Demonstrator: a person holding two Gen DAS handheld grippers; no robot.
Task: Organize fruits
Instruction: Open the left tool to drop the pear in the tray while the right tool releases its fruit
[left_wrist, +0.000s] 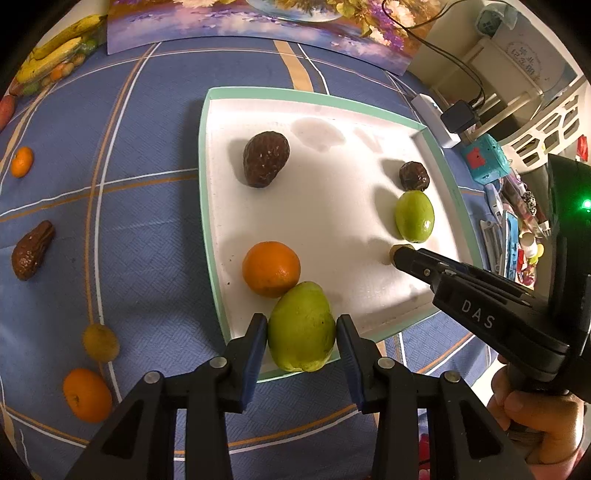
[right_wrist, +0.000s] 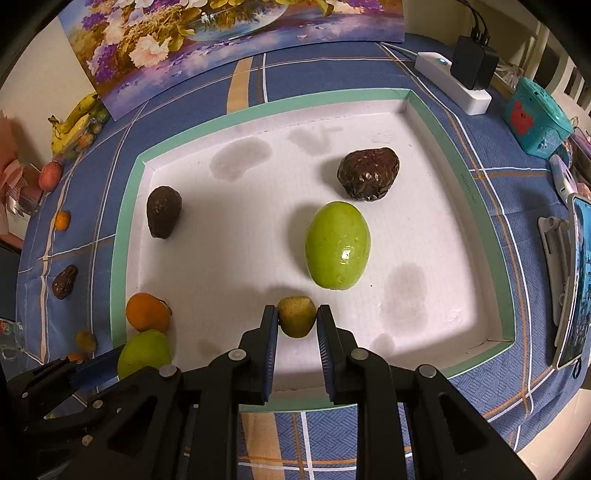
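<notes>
My left gripper (left_wrist: 301, 328) is shut on a large green fruit (left_wrist: 301, 332) at the near corner of the white tray (left_wrist: 332, 99), touching an orange (left_wrist: 270, 268) beside it. In the right wrist view my right gripper (right_wrist: 297, 319) is shut on a small yellow-brown fruit (right_wrist: 297, 316), low over the tray floor (right_wrist: 424, 221). A second green fruit (right_wrist: 338, 245), a wrinkled brown fruit (right_wrist: 368, 173) and a dark avocado-like fruit (right_wrist: 163, 211) lie in the tray. The right gripper's tip (left_wrist: 400, 255) also shows in the left wrist view, to the right.
On the blue checked cloth left of the tray lie a tangerine (left_wrist: 21, 161), a brown fruit (left_wrist: 32, 250), a small yellowish fruit (left_wrist: 100, 341) and an orange (left_wrist: 86, 395). Bananas (left_wrist: 55, 48) sit far left. A power strip (right_wrist: 452, 83), a teal box (right_wrist: 535, 118) and a phone (right_wrist: 576, 273) crowd the right side.
</notes>
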